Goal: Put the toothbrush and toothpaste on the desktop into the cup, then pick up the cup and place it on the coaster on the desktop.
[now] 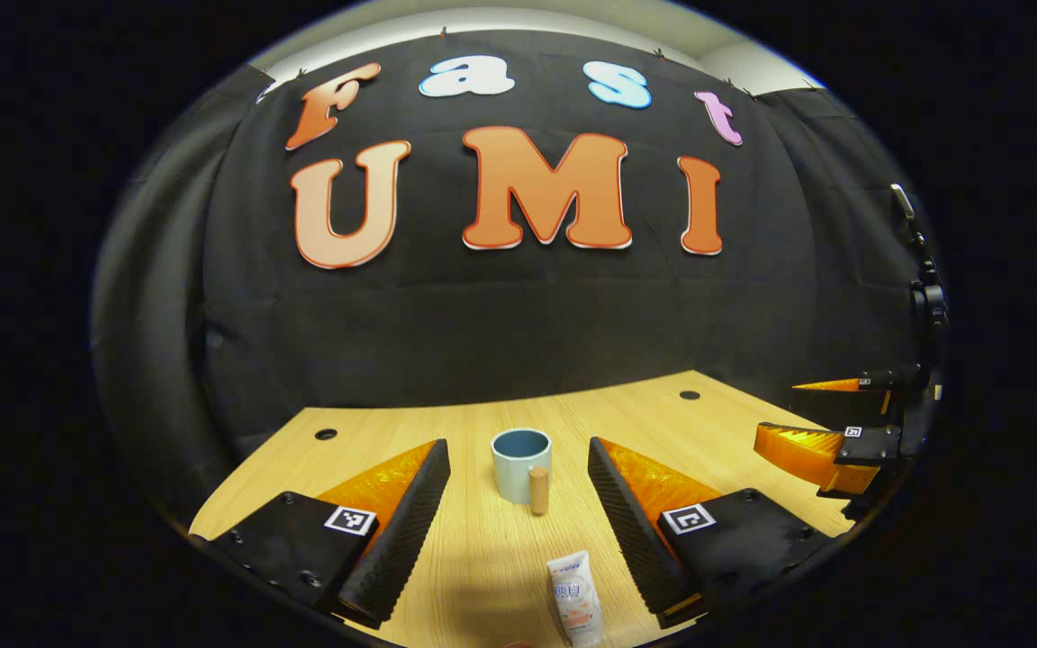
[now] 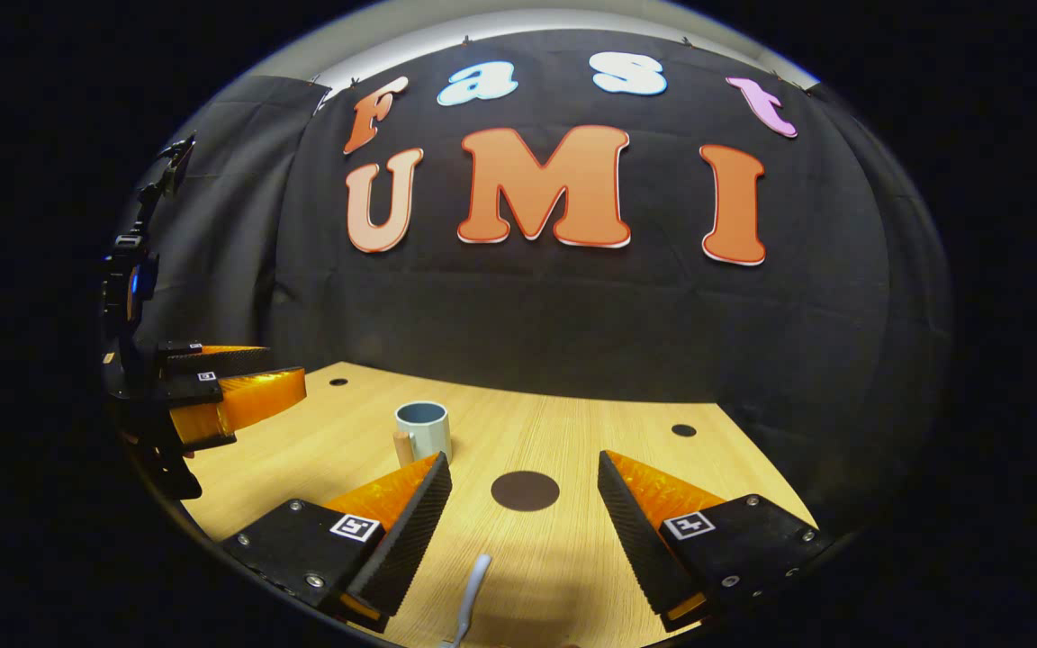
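The toothpaste point(image 1: 574, 598) lies flat on the tabletop point(image 1: 482, 540) in the left gripper view, its long axis running roughly away from the camera, the flat crimped end pointing toward the cup point(image 1: 520, 463) and the other end cut off by the lower edge. It sits between the fingers of the left claw point(image 1: 518, 531), which stand wide apart and touch nothing. The cup stands upright farther out, its wooden handle point(image 1: 538, 490) facing the camera.

In the right gripper view the toothbrush point(image 2: 469, 598) lies on the tabletop, its pale handle running away from the camera with a slight curve, the rounded end pointing toward the dark round coaster point(image 2: 525, 490). It lies between the spread fingers of the right claw point(image 2: 523, 531), which hold nothing. The cup is left of and beyond the coaster, well apart from it
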A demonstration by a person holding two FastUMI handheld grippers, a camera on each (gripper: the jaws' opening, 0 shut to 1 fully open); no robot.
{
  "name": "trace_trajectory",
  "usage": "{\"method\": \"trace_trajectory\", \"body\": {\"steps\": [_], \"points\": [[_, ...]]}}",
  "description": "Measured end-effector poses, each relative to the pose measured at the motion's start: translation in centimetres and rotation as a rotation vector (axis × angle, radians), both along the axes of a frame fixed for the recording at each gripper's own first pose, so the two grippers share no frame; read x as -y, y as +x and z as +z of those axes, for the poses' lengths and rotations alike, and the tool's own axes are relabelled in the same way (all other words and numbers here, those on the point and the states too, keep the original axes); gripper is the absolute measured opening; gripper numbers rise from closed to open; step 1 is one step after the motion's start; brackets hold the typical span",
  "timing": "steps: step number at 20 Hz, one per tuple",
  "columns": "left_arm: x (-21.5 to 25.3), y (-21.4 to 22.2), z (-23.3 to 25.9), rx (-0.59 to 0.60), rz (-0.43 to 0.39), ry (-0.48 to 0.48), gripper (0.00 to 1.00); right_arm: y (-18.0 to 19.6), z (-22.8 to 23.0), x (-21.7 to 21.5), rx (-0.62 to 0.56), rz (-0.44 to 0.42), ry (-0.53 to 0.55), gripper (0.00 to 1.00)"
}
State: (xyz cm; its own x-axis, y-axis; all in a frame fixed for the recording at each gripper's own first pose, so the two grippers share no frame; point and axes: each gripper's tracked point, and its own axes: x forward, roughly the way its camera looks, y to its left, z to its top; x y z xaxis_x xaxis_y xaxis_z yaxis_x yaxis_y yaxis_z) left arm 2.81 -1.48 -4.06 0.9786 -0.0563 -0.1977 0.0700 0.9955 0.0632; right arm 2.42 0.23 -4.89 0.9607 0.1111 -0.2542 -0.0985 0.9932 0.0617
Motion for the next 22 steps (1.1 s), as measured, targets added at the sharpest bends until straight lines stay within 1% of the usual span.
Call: {"method": "trace_trajectory", "body": {"steps": [2, 5, 8, 11, 13, 15, 16, 17, 18, 19, 22], "points": [[-0.2, 0.4, -1.6, -0.063, 0.006, 0.005, 1.00, -0.2, -1.0, -0.6, -0.054, 0.030, 0.015, 0.99], [0.8, 0.7, -3.9, -0.169, -0.022, -0.033, 1.00, -0.6, -2.7, -1.2, -0.148, 0.064, 0.030, 0.99], [1.6, 1.2, -6.0, -0.304, -0.048, -0.072, 1.00, -0.8, -4.9, -1.1, -0.260, 0.072, 0.012, 0.99], [1.9, 1.7, -7.3, -0.455, -0.057, -0.078, 1.00, -1.4, -6.8, -2.0, -0.372, 0.119, 0.016, 0.99], [2.6, 1.4, -7.2, -0.554, -0.109, -0.114, 0.99, -1.9, -7.6, -2.6, -0.441, 0.152, 0.016, 0.98], [2.9, 0.5, -7.3, -0.692, -0.136, -0.134, 0.98, -2.3, -8.9, -3.1, -0.529, 0.171, 0.000, 0.96], [3.4, 0.5, -7.4, -0.747, -0.138, -0.133, 0.99, -2.5, -9.7, -3.3, -0.573, 0.187, -0.015, 0.96], [3.1, 0.6, -7.2, -0.801, -0.133, -0.116, 0.98, -2.8, -10.3, -3.9, -0.603, 0.199, -0.021, 0.95], [2.8, 0.8, -6.9, -0.830, -0.135, -0.110, 0.98, -3.0, -10.9, -4.3, -0.633, 0.210, -0.021, 0.95], [2.9, 1.0, -6.6, -0.855, -0.138, -0.111, 0.98, -3.4, -11.1, -4.5, -0.667, 0.217, -0.015, 0.93], [2.3, 0.8, -6.2, -0.946, -0.107, -0.105, 0.98, -4.4, -11.9, -5.2, -0.784, 0.232, 0.038, 0.90]]}}
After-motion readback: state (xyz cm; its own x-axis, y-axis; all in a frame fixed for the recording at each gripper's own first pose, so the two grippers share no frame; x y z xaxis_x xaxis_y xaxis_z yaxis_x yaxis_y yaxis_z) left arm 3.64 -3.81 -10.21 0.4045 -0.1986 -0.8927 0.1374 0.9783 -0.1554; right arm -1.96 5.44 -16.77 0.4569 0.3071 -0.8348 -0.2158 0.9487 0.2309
